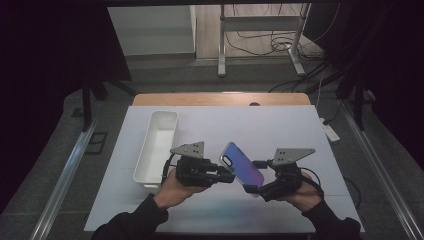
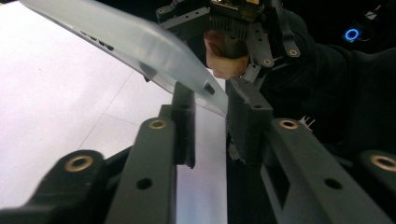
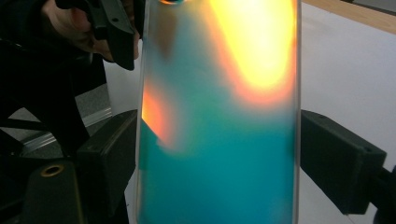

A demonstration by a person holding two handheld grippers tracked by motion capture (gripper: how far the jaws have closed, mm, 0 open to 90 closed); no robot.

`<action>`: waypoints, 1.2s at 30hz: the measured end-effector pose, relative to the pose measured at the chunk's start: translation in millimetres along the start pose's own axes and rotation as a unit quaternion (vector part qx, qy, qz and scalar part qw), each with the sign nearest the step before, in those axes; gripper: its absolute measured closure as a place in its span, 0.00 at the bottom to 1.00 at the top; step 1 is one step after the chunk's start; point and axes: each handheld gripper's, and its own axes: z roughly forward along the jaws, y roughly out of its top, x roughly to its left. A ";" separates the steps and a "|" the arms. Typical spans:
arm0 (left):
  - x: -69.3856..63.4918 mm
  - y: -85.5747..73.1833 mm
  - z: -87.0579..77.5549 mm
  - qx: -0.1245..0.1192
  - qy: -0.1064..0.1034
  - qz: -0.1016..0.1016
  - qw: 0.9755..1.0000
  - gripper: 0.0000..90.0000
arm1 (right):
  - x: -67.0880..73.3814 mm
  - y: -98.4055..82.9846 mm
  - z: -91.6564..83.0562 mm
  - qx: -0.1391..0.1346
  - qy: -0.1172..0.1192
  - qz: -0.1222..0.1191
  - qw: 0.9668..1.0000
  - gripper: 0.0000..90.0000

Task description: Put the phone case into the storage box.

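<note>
An iridescent blue-purple phone case (image 1: 242, 167) is held tilted above the white table between both hands. My right gripper (image 1: 255, 176) clamps it across its width. In the right gripper view the two pads press on the long edges of the case (image 3: 219, 116), which glows teal and orange. My left gripper (image 1: 231, 176) comes in from the left at the case's near left edge. In the left gripper view the frosted lower corner of the case (image 2: 140, 46) lies between the two jaws of the left gripper (image 2: 210, 107) and touches both pads.
A long white bin (image 1: 145, 150) stands on the left part of the white table cover (image 1: 280, 125), close beside the left hand. The wooden table edge (image 1: 220, 98) runs along the back. Beyond it, on the floor, are metal stand legs and cables.
</note>
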 end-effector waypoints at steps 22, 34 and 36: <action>-5.2 2.2 6.1 0.022 -0.027 0.025 0.999 0.99 | -5.2 -4.4 13.2 0.039 0.049 0.007 0.998 0.17; -2.9 1.9 3.1 0.040 0.039 0.017 0.998 0.99 | -8.9 -8.0 16.5 0.072 0.014 0.018 0.997 0.15; -3.2 2.0 3.3 0.043 0.048 0.018 0.998 0.99 | -9.6 -8.6 16.8 0.077 0.004 0.020 0.997 0.15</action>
